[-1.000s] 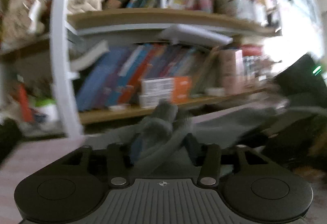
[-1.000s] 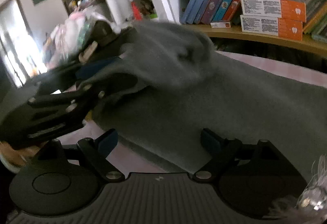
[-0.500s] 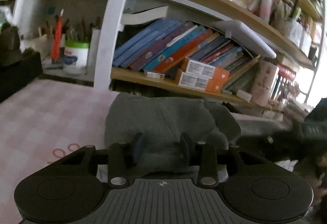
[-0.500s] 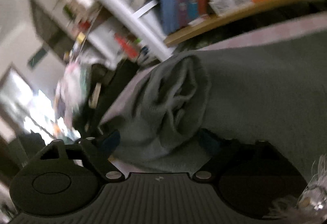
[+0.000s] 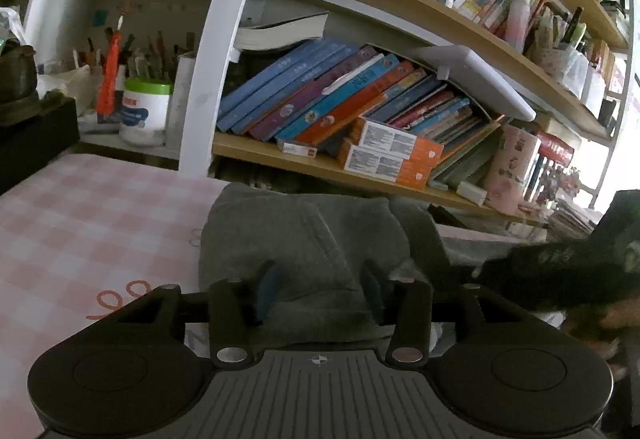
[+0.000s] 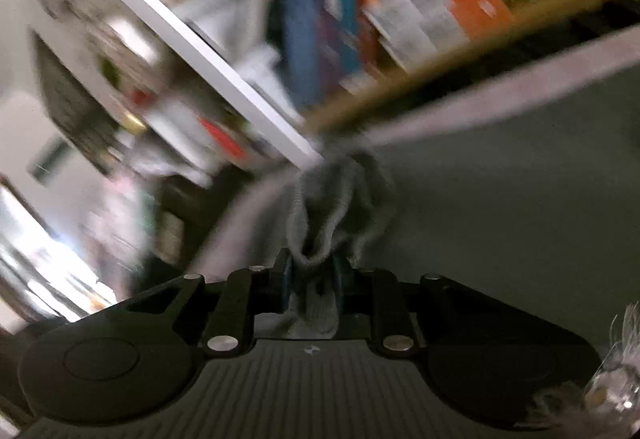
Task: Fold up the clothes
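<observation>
Jaws of the right gripper (image 6: 310, 279) pinch only a thin bunch of the grey garment (image 6: 500, 199), which may slip, while the left gripper (image 5: 318, 285) stands open around its folded edge.

Soft grey garment (image 5: 304, 239) in matt knitted cloth with a fuzzy nap, ribbed along the bunched edge (image 6: 320, 207). Pink-and-white checked tablecloth (image 5: 80, 207), smooth and flat-looking. Left gripper (image 5: 318, 285) and right gripper (image 6: 311, 275) in matt black plastic with ribbed grey housings and small shiny metal screw heads. Pale wooden shelf boards (image 5: 320, 165) with a smooth finish. Glossy paper book covers (image 5: 320, 99). Cardboard boxes (image 5: 394, 155) in orange and white.
</observation>
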Action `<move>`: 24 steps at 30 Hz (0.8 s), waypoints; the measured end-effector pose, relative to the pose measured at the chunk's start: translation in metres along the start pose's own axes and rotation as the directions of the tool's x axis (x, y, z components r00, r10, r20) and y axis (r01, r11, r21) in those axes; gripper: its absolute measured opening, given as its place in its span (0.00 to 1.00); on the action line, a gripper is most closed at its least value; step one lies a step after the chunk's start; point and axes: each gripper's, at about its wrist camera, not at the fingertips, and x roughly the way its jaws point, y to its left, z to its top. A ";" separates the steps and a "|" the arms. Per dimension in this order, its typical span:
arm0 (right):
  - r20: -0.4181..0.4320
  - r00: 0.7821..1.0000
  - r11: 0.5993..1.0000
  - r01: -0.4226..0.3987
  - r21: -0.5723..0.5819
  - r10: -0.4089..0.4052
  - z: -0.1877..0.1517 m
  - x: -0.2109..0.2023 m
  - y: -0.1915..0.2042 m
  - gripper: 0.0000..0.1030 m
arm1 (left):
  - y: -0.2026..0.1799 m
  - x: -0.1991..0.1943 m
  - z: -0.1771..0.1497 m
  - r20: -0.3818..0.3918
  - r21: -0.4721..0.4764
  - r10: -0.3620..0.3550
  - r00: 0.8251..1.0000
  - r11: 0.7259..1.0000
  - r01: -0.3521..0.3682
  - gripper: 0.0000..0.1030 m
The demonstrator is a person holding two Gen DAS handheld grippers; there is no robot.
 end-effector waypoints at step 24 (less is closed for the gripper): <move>0.101 0.987 0.941 0.152 -0.301 -0.127 0.005 0.028 0.028 0.10 | 0.003 -0.013 0.003 0.112 -0.053 0.066 0.992 0.997 -0.060 0.91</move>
